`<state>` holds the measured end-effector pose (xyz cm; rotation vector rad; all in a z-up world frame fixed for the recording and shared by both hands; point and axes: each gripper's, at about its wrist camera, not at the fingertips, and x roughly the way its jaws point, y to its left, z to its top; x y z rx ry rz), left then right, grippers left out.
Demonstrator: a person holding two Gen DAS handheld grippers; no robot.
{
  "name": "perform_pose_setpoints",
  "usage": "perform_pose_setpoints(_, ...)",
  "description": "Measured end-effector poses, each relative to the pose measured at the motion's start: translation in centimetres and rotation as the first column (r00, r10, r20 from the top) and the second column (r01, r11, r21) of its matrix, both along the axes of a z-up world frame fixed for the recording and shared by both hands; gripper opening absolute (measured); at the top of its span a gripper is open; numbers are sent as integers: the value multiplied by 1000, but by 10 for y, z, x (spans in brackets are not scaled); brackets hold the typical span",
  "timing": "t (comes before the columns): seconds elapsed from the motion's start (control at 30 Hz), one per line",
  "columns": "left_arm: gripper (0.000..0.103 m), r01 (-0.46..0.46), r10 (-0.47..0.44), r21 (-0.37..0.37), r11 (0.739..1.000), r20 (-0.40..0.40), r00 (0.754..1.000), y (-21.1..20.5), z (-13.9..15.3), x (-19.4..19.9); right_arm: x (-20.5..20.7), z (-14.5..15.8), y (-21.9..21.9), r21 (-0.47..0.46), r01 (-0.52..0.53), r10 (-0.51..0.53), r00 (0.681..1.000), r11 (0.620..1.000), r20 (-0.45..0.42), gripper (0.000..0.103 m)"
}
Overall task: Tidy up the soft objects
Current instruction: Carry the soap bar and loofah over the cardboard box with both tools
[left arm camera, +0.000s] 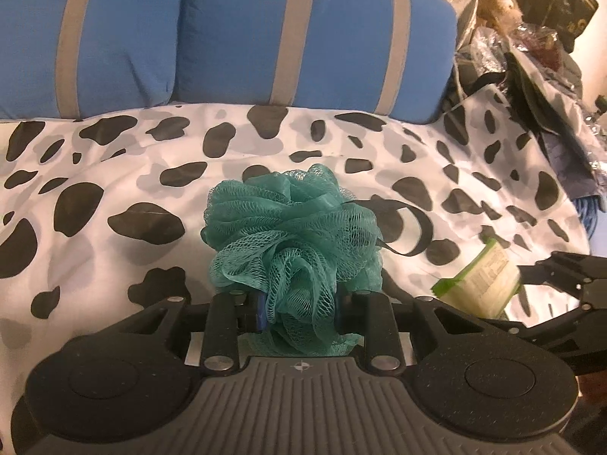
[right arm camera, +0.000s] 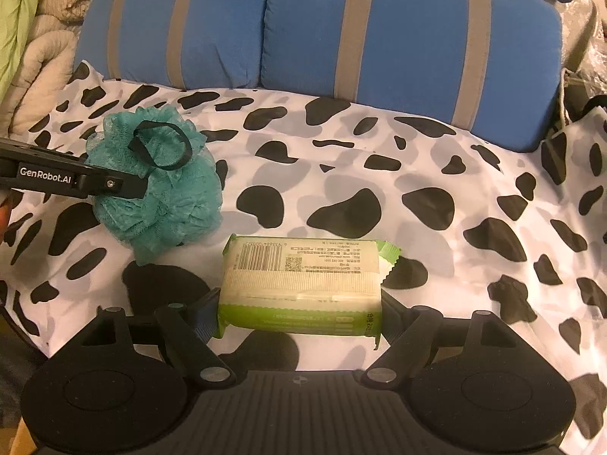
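Fingers of my left gripper [left arm camera: 299, 303] pinch the teal mesh pouf [left arm camera: 292, 227] above the spotted cover [left arm camera: 114, 174], while my right gripper [right arm camera: 299, 314], spread wide, clasps the green wipes pack [right arm camera: 303, 284] at both ends.

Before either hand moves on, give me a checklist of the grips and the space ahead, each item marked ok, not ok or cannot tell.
1. Left gripper shut on the teal mesh bath pouf: ok, pads pinch its lower folds.
2. Pouf's black ribbon loop free of the fingers: ok, it hangs loose on the far side.
3. Right gripper shut on the green wipes pack: ok, pads press both ends.
4. Pack clear of the cow-print sheet: cannot tell.
5. Pouf and pack apart: ok, a gap shows.
6. Sheet ahead, before the blue striped pillows, free: ok.
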<state>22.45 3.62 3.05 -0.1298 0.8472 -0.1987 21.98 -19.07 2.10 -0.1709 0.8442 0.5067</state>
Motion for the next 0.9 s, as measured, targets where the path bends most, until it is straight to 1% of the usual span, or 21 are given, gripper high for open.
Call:
perform_pose_setpoints(0.23,29,14,-14,-15,1000,12,1000,-11,5,-26,-25,6,-4,12,6,-6,1000,1000,9,83)
perform_pose_setpoints(0.57,29,39,-37,-57,998,41,998,-25,14,-68,-62,14,-15,35,17,-18,1000,999,19,83)
perform_pose_setpoints(0.9,29,39,-38,-76,996,17,999,-31,13,-100,-97,17,-21,35,24,-25,1000,999,15,83)
